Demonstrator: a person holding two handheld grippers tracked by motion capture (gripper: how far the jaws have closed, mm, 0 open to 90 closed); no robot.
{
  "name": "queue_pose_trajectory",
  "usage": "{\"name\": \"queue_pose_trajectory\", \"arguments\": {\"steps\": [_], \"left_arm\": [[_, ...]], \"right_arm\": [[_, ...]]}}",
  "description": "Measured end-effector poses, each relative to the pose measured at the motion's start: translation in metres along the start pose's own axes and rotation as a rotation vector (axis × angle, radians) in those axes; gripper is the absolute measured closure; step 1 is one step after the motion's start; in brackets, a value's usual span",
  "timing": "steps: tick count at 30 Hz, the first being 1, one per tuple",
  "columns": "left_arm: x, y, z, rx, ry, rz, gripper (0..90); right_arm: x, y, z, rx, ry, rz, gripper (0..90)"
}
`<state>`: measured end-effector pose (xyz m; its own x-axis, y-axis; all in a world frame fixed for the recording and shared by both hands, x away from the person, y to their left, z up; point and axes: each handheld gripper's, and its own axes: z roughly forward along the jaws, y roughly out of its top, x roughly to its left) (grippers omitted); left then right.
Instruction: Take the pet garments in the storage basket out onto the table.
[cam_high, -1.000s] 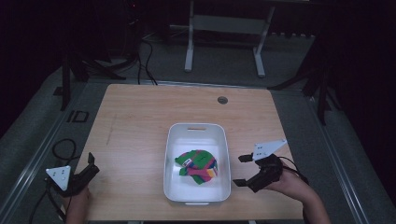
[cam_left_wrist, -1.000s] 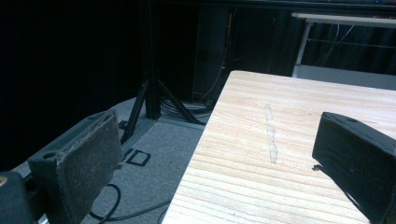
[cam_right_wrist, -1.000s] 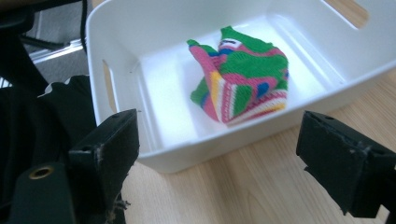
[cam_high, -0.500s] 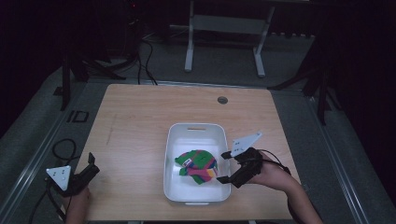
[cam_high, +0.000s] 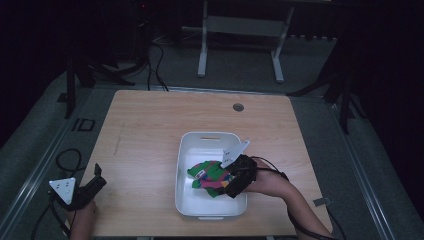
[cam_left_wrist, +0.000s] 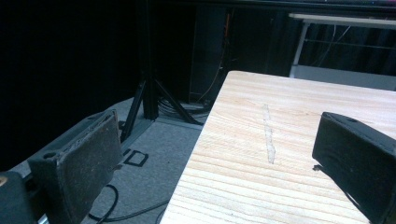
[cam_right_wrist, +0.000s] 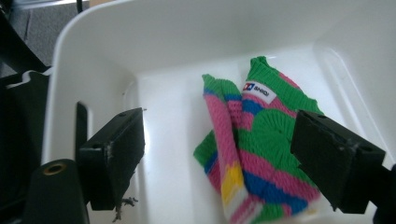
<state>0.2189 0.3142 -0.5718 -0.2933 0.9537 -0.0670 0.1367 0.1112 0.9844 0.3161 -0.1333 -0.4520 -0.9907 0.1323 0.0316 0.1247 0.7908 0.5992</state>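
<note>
- A white tub sits on the wooden table, toward the person's edge and a little to their right of centre. I'll place everything else off that tub.
- Inside it lies a crumpled striped knit in green, pink, blue and a bit of yellow, with a small white label sewn on. It rests on the tub's floor, nearer the person's end than the far end.
- The right gripper has reached in over the tub's right-hand wall, at the near end. Its jaws stand wide apart with nothing between them.
- In the right gripper view the knit lies straight ahead between and just beyond the open jaws. One jaw is over bare tub floor beside the cloth and the other is over the cloth's far edge. I can't tell whether either pad touches the fabric.
- The bundle's long fold runs roughly along the line the gripper is pointing, so closing the jaws would, I reckon, pinch it across its narrow width.
- The left gripper is well away from the tub, off by the table's near left corner. Its jaws are also spread and empty, looking out along the table edge toward the floor.
- The right hand is plainly the nearer one, so my guess is that it takes the knit.
</note>
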Motion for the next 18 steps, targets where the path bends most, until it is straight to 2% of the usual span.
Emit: {"name": "queue_pose_trajectory", "arguments": {"steps": [6,12,17,18], "left_arm": [[0.0,0.0,0.0,0.001,-0.003,-0.001,1.8],[0.001,0.0,0.0,0.002,-0.006,-0.002,1.9],[0.001,0.0,0.0,0.001,-0.007,-0.001,1.8],[0.001,0.0,0.0,0.001,-0.008,-0.003,1.8]], "right_arm": [[-0.006,0.011,0.025,0.055,0.002,0.006,17.5],[-0.01,0.022,0.041,0.101,-0.006,0.006,19.1],[-0.011,0.027,0.049,0.132,-0.033,0.008,19.1],[-0.012,0.029,0.055,0.162,-0.045,0.014,19.1]]}}
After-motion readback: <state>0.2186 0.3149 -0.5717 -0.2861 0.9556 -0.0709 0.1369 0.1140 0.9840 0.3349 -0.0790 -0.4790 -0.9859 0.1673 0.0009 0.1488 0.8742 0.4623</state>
